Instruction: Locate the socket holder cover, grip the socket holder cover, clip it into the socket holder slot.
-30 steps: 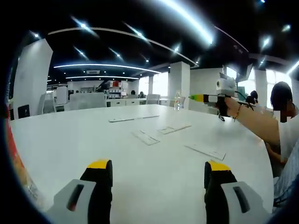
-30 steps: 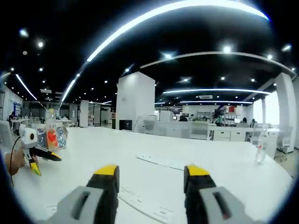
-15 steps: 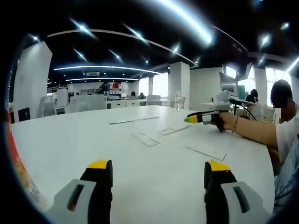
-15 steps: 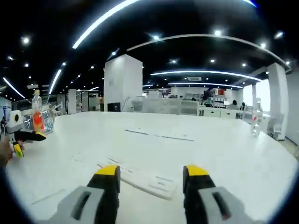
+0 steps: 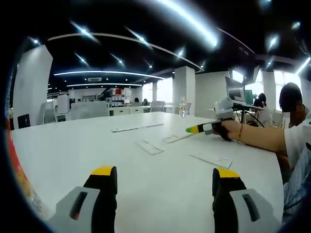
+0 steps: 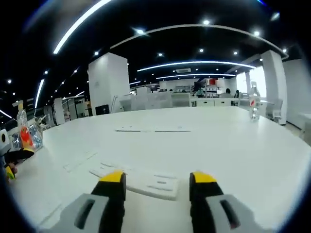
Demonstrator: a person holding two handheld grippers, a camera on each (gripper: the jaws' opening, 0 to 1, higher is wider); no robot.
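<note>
Right gripper (image 6: pixel 156 178) fingers (image 6: pixel 112 177) apart, holding nothing, low over the bench (image 6: pixel 233 141), straddling the near end of a flat white socket holder cover (image 6: pixel 146 181) just ahead. Still locating and approaching; next calls for lowering and closing on that piece. Left gripper (image 5: pixel 163 174) fingers spread wide, empty, well short of the white strips (image 5: pixel 150 147) mid-bench.

table (image 6: pixel 252 145): bare to right | flat white strips (image 6: pixel 146 180) just ahead of right claw (image 6: pixel 156 178)
</note>
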